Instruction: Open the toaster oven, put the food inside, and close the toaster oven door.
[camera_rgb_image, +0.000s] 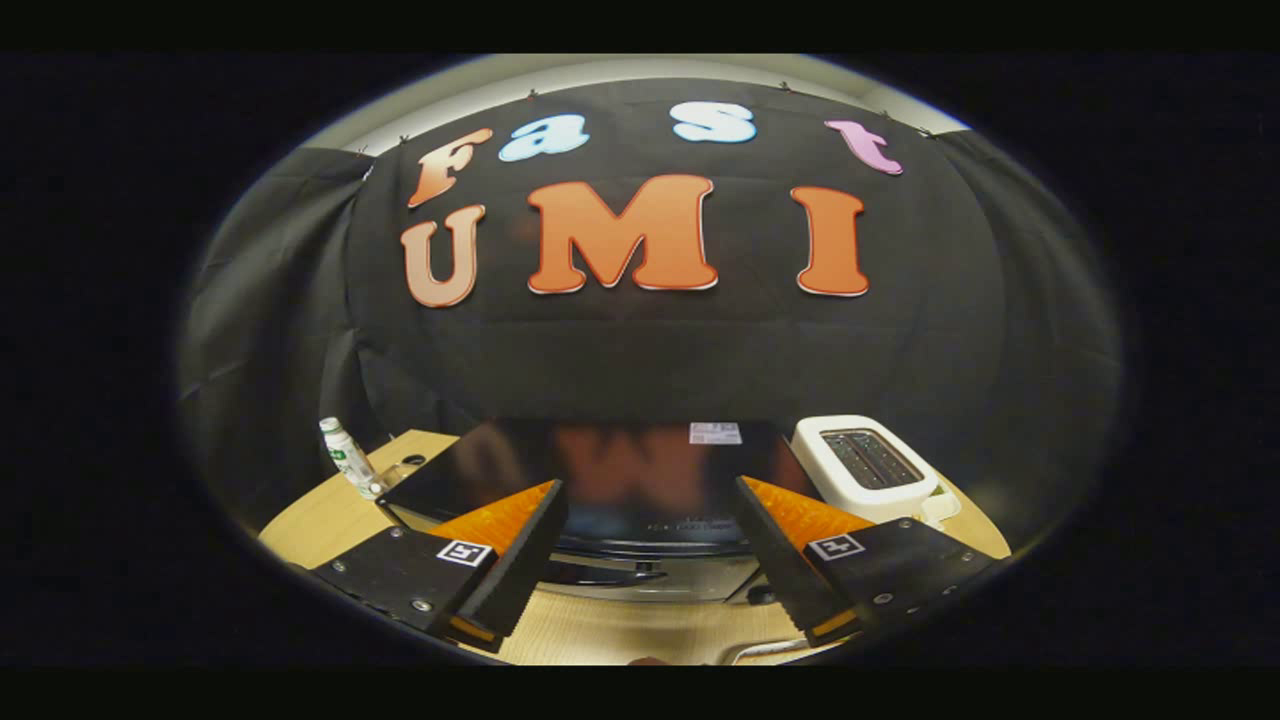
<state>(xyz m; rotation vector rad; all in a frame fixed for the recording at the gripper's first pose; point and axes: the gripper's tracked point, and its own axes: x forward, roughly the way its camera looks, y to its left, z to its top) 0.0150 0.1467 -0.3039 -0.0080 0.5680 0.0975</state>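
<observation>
A black toaster oven (640, 480) with a glossy top stands on the wooden table, just ahead of my fingers. Its door is shut, and the door handle (600, 573) runs along the top of its front, low between the fingers. My gripper (652, 560) hovers above and in front of the oven, open wide, with nothing between its fingers. At the near table edge a sliver of a pale rim (760, 652) shows; what it is I cannot tell.
A white two-slot toaster (868, 468) sits to the right of the oven. A small white bottle with a green label (349, 458) stands to the oven's left near a dark hole in the table (330, 520). The black cloth wall hangs close behind.
</observation>
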